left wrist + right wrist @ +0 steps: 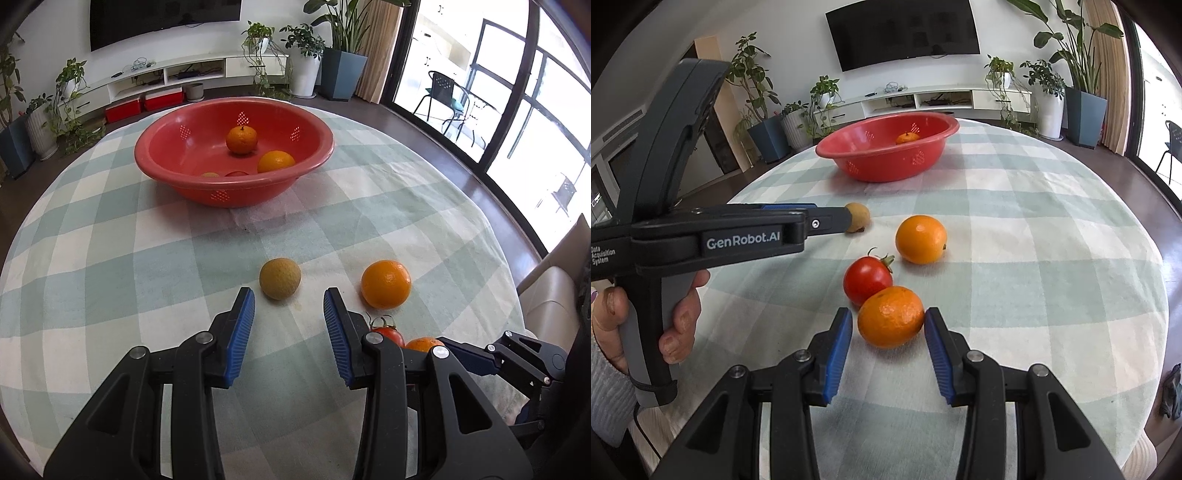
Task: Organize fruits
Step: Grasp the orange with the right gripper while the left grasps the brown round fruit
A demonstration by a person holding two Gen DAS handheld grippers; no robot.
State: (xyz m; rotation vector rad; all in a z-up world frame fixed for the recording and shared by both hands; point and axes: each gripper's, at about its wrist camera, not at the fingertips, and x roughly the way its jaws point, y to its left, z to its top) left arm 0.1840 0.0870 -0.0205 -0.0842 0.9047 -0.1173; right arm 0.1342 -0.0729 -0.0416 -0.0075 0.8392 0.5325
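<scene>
Left tongs (289,295): spread wide, empty; brown fruit (280,278) at 12 o'clock.
Right tongs (888,316): spread around mandarin (891,316), not clamped.
Tomato (867,280): touching mandarin at 11 o'clock.

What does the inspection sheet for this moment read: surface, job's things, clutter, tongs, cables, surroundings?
Surface: checked tablecloth, round table.
Job's things: red basin holding several fruits; on the cloth a brownish fruit, orange, tomato, mandarin.
Clutter: nothing seen.
Tongs: left tongs open, short of the brownish fruit; right tongs open around the mandarin.
Cables: cord below the left handle.
Surroundings: TV, potted plants, glass doors.
</scene>
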